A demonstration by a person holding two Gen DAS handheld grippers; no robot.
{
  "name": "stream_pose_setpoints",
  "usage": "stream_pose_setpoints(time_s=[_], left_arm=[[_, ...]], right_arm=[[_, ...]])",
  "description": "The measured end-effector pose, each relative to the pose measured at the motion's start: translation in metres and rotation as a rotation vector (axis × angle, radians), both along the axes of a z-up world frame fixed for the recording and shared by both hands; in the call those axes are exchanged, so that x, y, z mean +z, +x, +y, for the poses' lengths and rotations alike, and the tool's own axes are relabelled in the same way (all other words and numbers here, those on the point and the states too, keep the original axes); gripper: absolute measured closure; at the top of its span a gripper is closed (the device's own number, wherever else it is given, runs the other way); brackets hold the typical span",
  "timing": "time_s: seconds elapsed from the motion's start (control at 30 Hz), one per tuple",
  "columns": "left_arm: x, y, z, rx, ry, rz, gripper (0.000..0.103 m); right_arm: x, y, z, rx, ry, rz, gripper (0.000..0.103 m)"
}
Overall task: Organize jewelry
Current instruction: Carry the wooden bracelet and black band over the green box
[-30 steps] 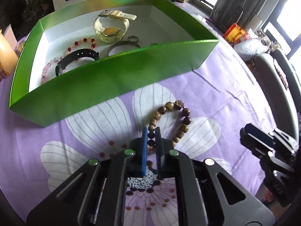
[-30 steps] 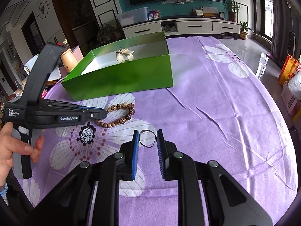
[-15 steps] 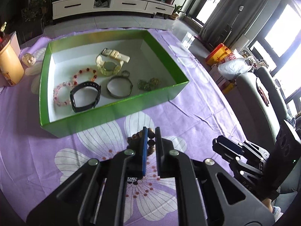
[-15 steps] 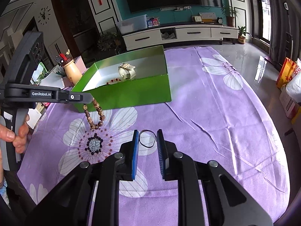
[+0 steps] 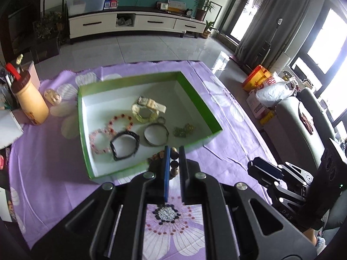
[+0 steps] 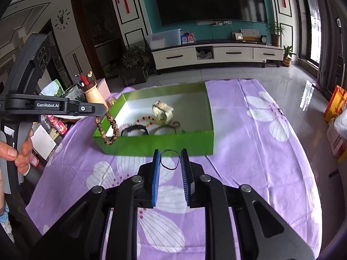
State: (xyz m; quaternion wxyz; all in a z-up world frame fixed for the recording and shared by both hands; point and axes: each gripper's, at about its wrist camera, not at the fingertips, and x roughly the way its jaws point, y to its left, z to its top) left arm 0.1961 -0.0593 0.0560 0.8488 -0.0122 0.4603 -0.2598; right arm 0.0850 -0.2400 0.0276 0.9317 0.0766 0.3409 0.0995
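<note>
My left gripper (image 5: 173, 151) is shut on a brown wooden bead bracelet (image 5: 174, 164) and holds it high in the air; in the right wrist view the bracelet (image 6: 109, 128) hangs from it near the left front corner of the green box (image 6: 156, 144). The box (image 5: 85, 151) holds a cream watch (image 5: 145, 110), red and pink bead bracelets (image 5: 120, 121), a black band (image 5: 124, 144), a silver bangle (image 5: 156, 134) and a gold chain (image 5: 184, 130). My right gripper (image 6: 170, 158) is shut on a thin black ring (image 6: 170, 159), above the cloth in front of the box.
A purple flowered cloth (image 6: 249, 151) covers the table. A tan bottle (image 5: 30, 101) and small clutter stand at the table's left edge. A grey chair (image 5: 303, 125) and bags (image 5: 271, 88) are to the right of the table.
My left gripper lifted the wooden bracelet off the cloth and rose high, moving toward the box. My right gripper rose with the black ring and came closer to the box front.
</note>
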Motion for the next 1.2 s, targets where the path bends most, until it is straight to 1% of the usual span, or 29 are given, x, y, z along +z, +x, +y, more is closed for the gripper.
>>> stream_pose_setpoints(time_s=[0.2, 0.37, 0.6, 0.73, 0.97, 1.2], left_arm=[[0.014, 0.026, 0.008, 0.048, 0.004, -0.029, 0.096], [0.013, 0.046, 0.009, 0.079, 0.017, -0.027, 0.096], [0.0, 0.064, 0.009, 0.094, 0.047, -0.022, 0.096], [-0.005, 0.069, 0.008, 0.095, 0.058, -0.021, 0.096], [-0.014, 0.074, 0.008, 0.097, 0.083, -0.025, 0.096], [-0.024, 0.077, 0.006, 0.093, 0.103, -0.022, 0.096]], right_arm=[[0.017, 0.029, 0.004, 0.007, 0.003, -0.001, 0.084], [0.022, 0.052, 0.006, 0.003, -0.002, 0.012, 0.084], [0.019, 0.076, 0.009, 0.001, -0.007, 0.031, 0.084], [0.016, 0.089, 0.011, -0.003, -0.012, 0.05, 0.084], [0.002, 0.105, 0.012, -0.012, -0.024, 0.103, 0.084], [-0.01, 0.115, 0.017, -0.007, -0.043, 0.132, 0.084]])
